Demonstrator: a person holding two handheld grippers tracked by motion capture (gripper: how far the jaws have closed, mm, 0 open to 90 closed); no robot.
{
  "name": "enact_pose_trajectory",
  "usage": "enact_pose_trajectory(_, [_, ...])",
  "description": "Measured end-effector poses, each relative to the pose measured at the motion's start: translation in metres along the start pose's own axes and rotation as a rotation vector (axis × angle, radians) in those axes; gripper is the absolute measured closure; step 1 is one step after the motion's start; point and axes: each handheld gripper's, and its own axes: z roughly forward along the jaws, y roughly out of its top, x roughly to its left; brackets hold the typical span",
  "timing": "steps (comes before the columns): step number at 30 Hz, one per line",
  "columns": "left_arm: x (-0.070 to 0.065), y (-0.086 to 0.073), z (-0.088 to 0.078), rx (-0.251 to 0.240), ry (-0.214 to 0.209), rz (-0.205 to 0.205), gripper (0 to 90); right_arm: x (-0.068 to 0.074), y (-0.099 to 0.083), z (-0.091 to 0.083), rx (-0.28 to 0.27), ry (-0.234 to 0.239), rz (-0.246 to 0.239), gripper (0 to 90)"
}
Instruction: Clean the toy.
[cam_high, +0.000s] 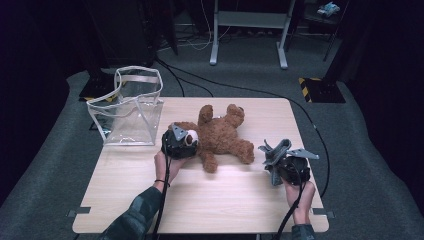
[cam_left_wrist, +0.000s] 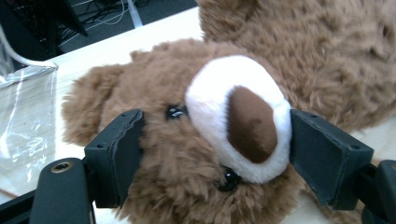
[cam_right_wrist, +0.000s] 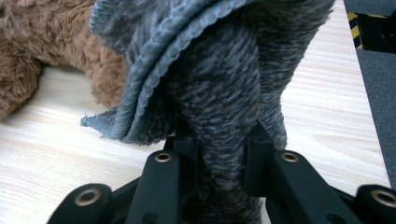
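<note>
A brown teddy bear (cam_high: 222, 135) lies on its back on the wooden table (cam_high: 225, 195), head toward the left. My left gripper (cam_high: 189, 140) is at its head. In the left gripper view the jaws stand wide on either side of the bear's face (cam_left_wrist: 187, 154), one pad (cam_left_wrist: 121, 154) at the fur and the other pad (cam_left_wrist: 322, 154) beside the white snout, without squeezing it. My right gripper (cam_high: 280, 162) sits to the right of the bear's feet, shut on a grey fuzzy cloth (cam_high: 275, 150). That cloth (cam_right_wrist: 210, 70) rises bunched from the closed jaws of the right gripper (cam_right_wrist: 222, 144).
A clear plastic tote bag (cam_high: 130, 107) with white trim stands open at the table's back left corner, close to the bear's head. Black cables run across the grey floor behind. A white desk frame (cam_high: 250, 30) stands farther back.
</note>
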Motion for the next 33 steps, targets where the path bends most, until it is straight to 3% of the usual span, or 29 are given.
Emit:
enact_pose_trajectory(3, [-0.002, -0.001, 0.003, -0.004, 0.001, 0.008, 26.0, 0.000, 0.001, 0.000, 0.000, -0.003, -0.004, 72.6])
enact_pose_trajectory(10, [0.004, -0.012, 0.009, -0.036, -0.060, 0.053, 46.4, 0.002, 0.004, -0.001, -0.004, 0.001, -0.009, 72.6])
enact_pose_trajectory(12, [0.004, -0.016, 0.008, -0.048, -0.095, 0.074, 48.7, 0.002, 0.006, -0.002, -0.004, 0.001, -0.008, 72.6])
enact_pose_trajectory(18, [0.000, -0.022, 0.007, -0.085, -0.129, 0.097, 49.6, 0.011, 0.021, -0.007, -0.026, 0.032, -0.021, 72.7])
enact_pose_trajectory(26, [-0.007, -0.028, 0.008, -0.115, -0.194, 0.143, 49.8, 0.052, 0.072, -0.005, -0.058, 0.089, -0.125, 72.7])
enact_pose_trajectory(30, [-0.010, -0.028, 0.008, -0.121, -0.242, 0.162, 49.8, 0.081, 0.101, 0.008, -0.039, 0.114, -0.187, 72.6])
enact_pose_trajectory(33, [-0.013, -0.028, 0.007, -0.127, -0.253, 0.173, 49.7, 0.100, 0.115, 0.023, -0.010, 0.124, -0.197, 72.6])
